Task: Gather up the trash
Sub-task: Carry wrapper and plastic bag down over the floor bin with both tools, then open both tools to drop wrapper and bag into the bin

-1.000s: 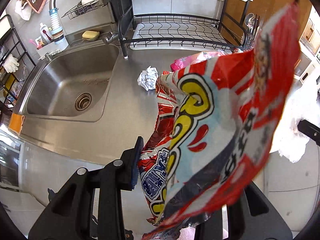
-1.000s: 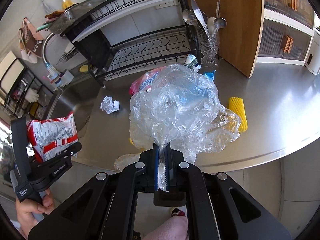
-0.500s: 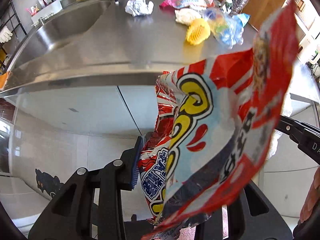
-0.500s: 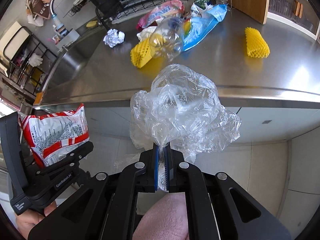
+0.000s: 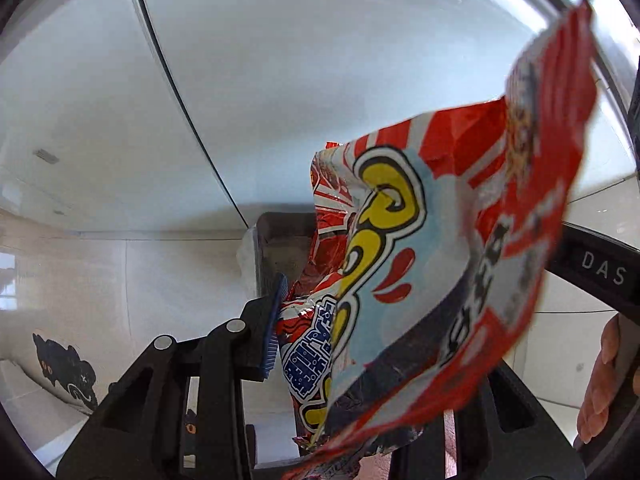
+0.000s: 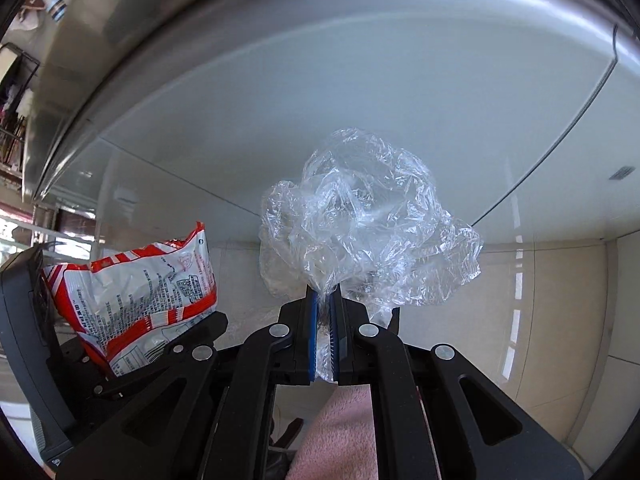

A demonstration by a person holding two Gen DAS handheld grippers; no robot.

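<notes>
My left gripper (image 5: 340,336) is shut on a red, white and yellow snack bag (image 5: 432,264), which fills the right of the left wrist view and hides the right finger. The bag also shows in the right wrist view (image 6: 136,296), at lower left. My right gripper (image 6: 324,336) is shut on a crumpled clear plastic bag (image 6: 368,232) that bulges above its blue pads. Behind the snack bag, low against the cabinet, stands a grey bin (image 5: 280,240). Both grippers are below the counter edge.
White cabinet doors (image 5: 280,80) under the steel counter (image 6: 160,60) fill the background. The floor is pale tile (image 5: 120,280) with a black cat sticker (image 5: 64,368). The person's hand (image 5: 604,384) and pink sleeve (image 6: 340,432) are in view.
Both grippers dropped further below the counter and tilted down, each still holding its bag. The countertop trash left view; the cabinet fronts, floor and grey bin came into view.
</notes>
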